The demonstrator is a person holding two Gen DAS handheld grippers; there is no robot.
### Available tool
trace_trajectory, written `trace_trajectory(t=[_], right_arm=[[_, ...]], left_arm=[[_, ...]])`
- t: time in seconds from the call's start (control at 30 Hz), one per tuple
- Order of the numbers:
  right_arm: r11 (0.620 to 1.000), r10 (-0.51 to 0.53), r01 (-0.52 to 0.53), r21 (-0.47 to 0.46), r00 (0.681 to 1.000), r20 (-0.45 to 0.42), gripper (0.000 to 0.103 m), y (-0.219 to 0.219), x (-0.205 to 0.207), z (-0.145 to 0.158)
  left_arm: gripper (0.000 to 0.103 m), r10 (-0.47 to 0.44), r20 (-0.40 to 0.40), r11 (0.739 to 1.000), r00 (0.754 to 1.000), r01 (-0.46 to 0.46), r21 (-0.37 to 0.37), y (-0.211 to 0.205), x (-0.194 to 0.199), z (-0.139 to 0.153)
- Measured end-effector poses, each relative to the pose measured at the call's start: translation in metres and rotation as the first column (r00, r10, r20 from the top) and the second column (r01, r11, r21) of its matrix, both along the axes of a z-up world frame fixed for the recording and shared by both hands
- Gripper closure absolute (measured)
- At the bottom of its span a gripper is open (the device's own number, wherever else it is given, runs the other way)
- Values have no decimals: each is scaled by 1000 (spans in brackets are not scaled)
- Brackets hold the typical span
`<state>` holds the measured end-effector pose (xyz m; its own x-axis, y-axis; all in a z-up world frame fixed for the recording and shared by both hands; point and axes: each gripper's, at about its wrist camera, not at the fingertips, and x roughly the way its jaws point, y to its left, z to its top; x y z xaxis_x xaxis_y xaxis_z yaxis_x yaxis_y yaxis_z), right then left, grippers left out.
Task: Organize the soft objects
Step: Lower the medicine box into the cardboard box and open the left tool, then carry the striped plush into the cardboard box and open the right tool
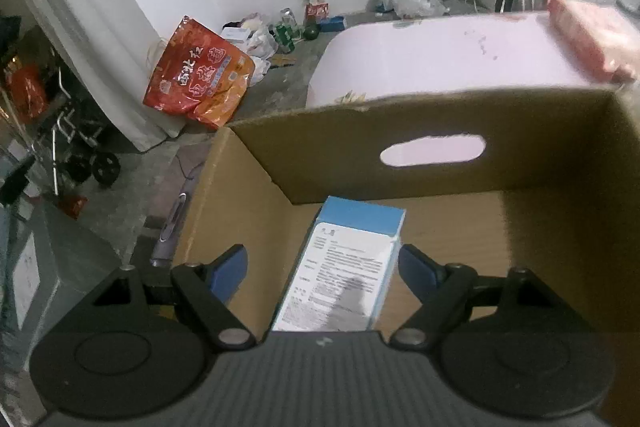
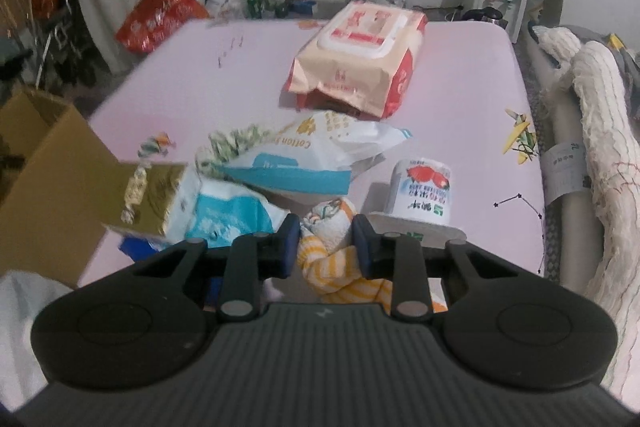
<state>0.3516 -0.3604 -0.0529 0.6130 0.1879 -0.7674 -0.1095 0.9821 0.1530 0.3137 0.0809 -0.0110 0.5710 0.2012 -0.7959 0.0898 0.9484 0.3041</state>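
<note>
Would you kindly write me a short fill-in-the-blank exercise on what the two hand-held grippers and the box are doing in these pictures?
1. The left hand-held gripper hangs open over a blue-and-white packet lying inside the ____ box.
2. The right hand-held gripper is shut on a yellow-striped ____.
3. The wipes pack lies on the ____ tabletop.
4. The box's far wall has an oval ____ cut into it.

Missing words: cardboard; towel; pink; handle hole
</note>
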Motion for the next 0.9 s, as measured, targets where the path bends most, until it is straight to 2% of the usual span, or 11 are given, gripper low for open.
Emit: trace_trajectory(t=[0.2,0.33,0.43,0.57,0.67,0.73,0.87,0.9], right_arm=[[992,-64,57,109,995,70,76,-20,-14,23],[978,-103,79,191,987,120,77,-33,-28,45],[959,-106,60,277,983,152,77,-33,-44,70],[923,-45,-32,383,981,191,77,-9,-63,113],[868,32,-124,480,980,195,77,26,-68,145],[810,97,-184,556,978,183,77,60,-65,160],[698,211,-238,675,970,124,77,135,-49,165],[686,230,-234,689,968,100,77,154,-44,162]], left_arm=[[19,-18,33,995,999,21,-95,-2,-18,38],[19,-30,78,992,996,40,-123,-7,-33,62],[19,-39,111,989,993,55,-138,-9,-46,82],[19,-34,163,988,986,58,-146,-6,-65,109],[15,-19,192,984,981,53,-172,3,-81,126],[11,-6,214,979,977,48,-196,13,-92,134],[11,48,229,975,972,4,-222,35,-110,136],[11,64,228,973,972,-10,-230,42,-112,134]])
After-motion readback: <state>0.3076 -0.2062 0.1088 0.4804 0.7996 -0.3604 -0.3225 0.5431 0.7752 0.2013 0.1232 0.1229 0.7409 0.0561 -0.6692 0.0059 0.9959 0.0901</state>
